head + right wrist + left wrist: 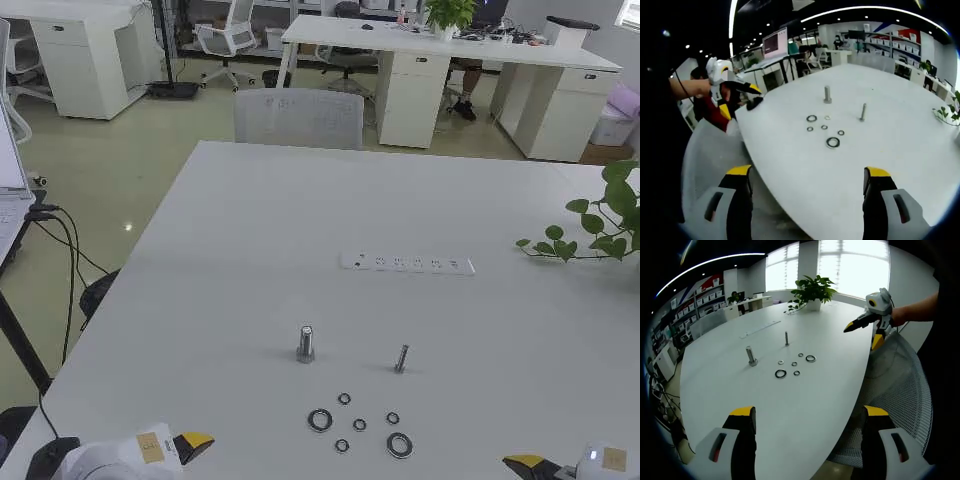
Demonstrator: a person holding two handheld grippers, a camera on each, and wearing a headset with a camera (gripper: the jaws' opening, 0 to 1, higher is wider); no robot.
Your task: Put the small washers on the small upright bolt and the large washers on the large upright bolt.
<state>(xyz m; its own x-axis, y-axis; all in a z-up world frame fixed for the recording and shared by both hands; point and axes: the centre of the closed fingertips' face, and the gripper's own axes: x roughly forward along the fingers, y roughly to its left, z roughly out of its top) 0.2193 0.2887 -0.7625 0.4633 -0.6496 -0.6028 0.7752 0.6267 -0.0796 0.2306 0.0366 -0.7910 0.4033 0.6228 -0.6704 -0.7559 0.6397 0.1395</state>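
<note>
Both grippers are hanging at the tabletop's (250, 250) near edge, one toward each near corner. The left gripper (808, 412) and the right gripper (808, 171) are each showing their jaws spread wide and holding nothing. Six washers are lying loose just inside that edge, about midway along it: two large washers (320, 419) and four small washers (359, 424), none touching. Just beyond them the large bolt (305, 343) is standing upright, with the small bolt (401, 358) standing upright to its right, both bare. A power strip (407, 264) is lying farther toward the far edge.
</note>
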